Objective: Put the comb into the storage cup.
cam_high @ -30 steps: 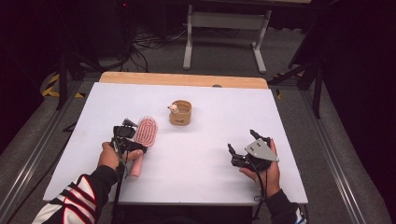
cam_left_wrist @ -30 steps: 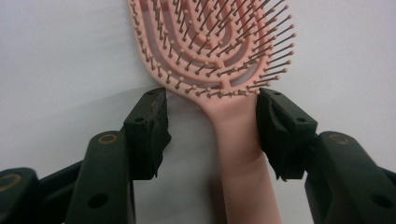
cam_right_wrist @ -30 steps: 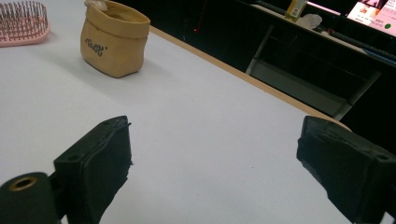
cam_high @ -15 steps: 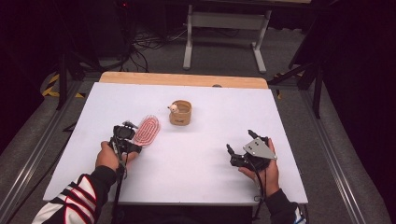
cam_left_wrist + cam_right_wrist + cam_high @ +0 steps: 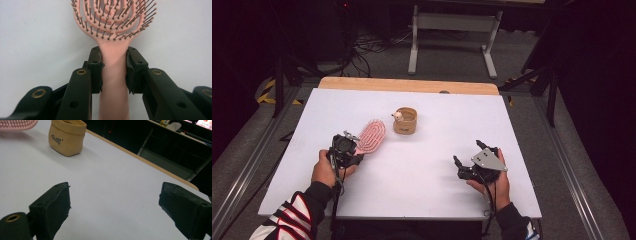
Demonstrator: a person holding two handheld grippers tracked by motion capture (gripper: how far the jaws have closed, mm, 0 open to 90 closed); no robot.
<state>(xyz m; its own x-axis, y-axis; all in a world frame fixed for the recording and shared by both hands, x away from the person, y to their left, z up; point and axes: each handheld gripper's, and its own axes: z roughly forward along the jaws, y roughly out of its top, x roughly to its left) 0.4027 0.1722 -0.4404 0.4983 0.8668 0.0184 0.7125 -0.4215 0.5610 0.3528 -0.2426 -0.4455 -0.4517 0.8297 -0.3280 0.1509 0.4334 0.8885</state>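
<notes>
Jaws of the left gripper (image 5: 113,72) have just closed and clamp the pink brush (image 5: 113,37) by its handle above the table (image 5: 422,175). Right gripper (image 5: 472,167) rests gaping, empty. Farther back stands a tan pouch (image 5: 405,121).

white table (image 5: 422,165) bearing tan pouch (image 5: 405,121)

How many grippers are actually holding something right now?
1. The left gripper is clamped on the pink hairbrush at its handle neck. The right gripper sits open over bare table, right of the tan pouch.
</notes>
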